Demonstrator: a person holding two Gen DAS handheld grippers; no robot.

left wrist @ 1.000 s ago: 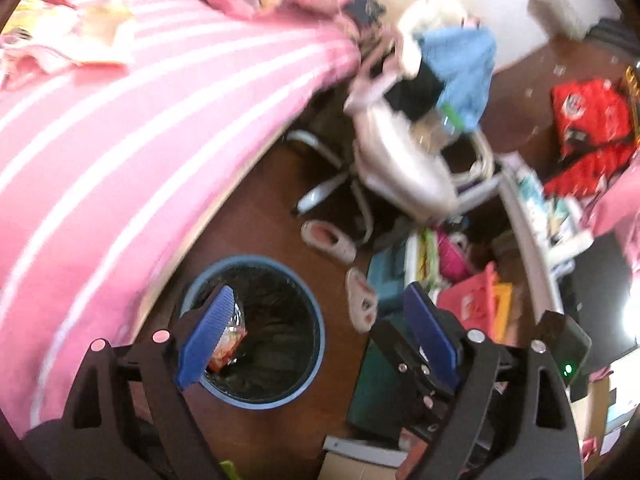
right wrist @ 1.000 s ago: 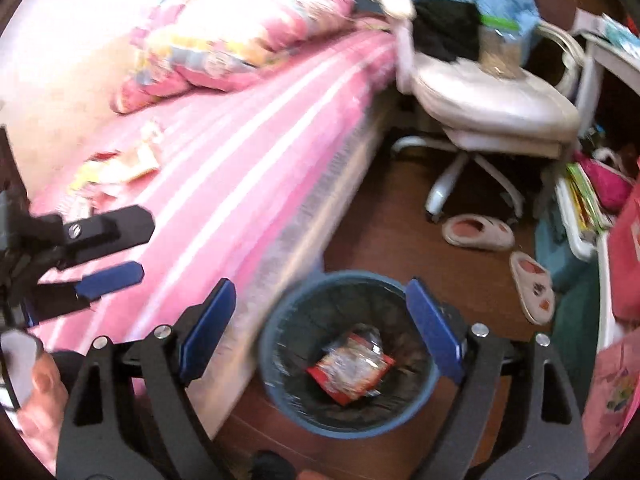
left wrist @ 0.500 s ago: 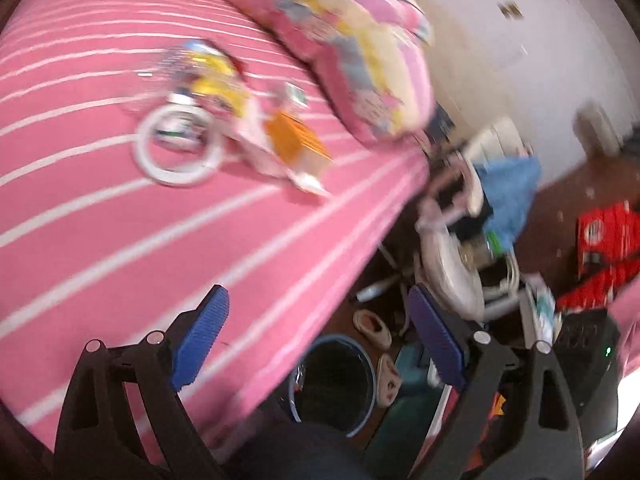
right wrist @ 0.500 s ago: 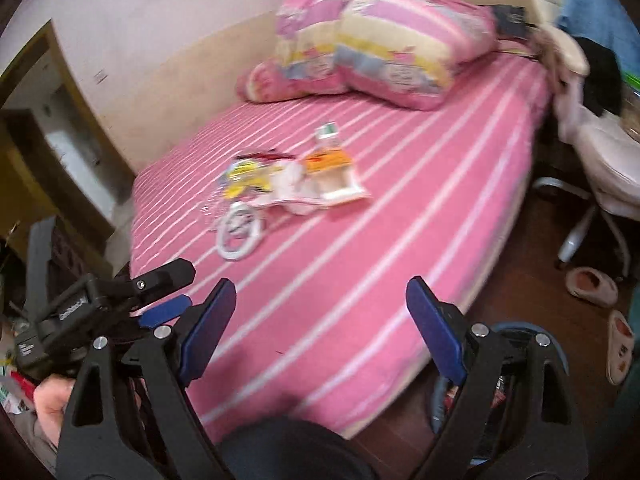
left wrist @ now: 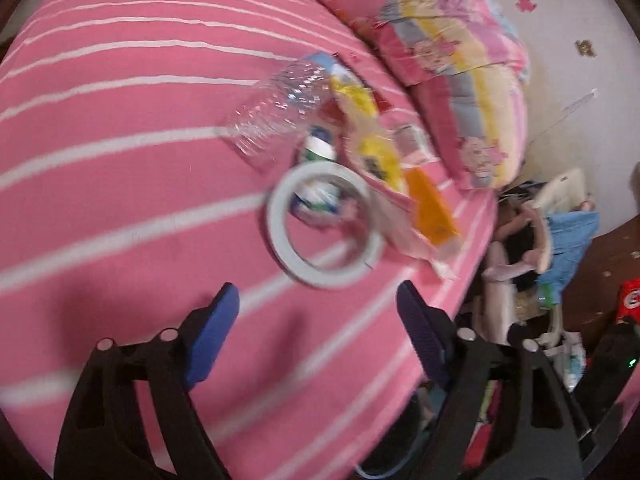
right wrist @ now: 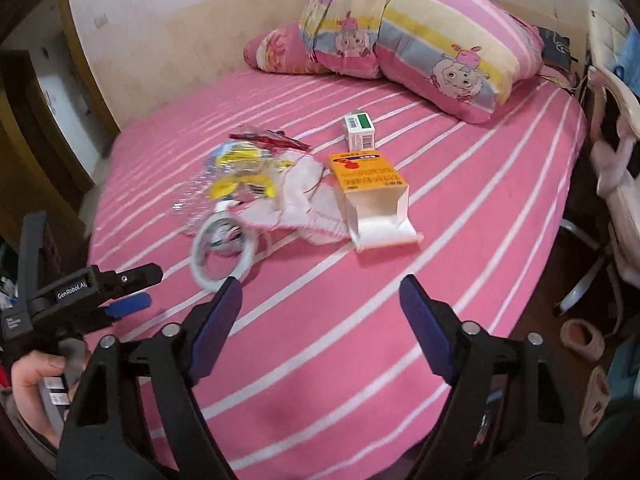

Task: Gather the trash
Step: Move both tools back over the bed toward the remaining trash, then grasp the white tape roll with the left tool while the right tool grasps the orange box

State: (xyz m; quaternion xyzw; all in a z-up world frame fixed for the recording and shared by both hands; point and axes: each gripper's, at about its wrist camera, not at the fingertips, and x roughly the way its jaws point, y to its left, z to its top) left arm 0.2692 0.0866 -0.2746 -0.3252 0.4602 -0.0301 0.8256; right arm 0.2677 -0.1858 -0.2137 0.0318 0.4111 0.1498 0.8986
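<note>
On the pink striped bed point(right wrist: 460, 216) the trash still waits uncollected, from the orange carton point(right wrist: 370, 196) and crushed bottle point(left wrist: 276, 114) down to the tape ring point(left wrist: 320, 226), while both the left gripper point(left wrist: 318, 312) and right gripper point(right wrist: 320, 304) hover spread wide, empty.

Left wrist view: looks forward and down over the pink white-striped bedspread point(left wrist: 120, 128) from near its long edge, close above the litter; white tape ring point(left wrist: 324, 226) just ahead of its blue-padded left gripper point(left wrist: 318, 336). Heavy motion blur.

Right wrist view: stands further back, facing the cream headboard wall point(right wrist: 192, 36) and the pastel striped cartoon-sheep pillow point(right wrist: 424, 36); right gripper point(right wrist: 320, 328) in the foreground.

Shared: bedspread point(right wrist: 480, 184), tape ring point(right wrist: 222, 252), orange-and-white opened carton point(right wrist: 372, 196), pillow point(left wrist: 472, 92). The left gripper point(right wrist: 132, 292) shows at the right view's left edge.
</note>
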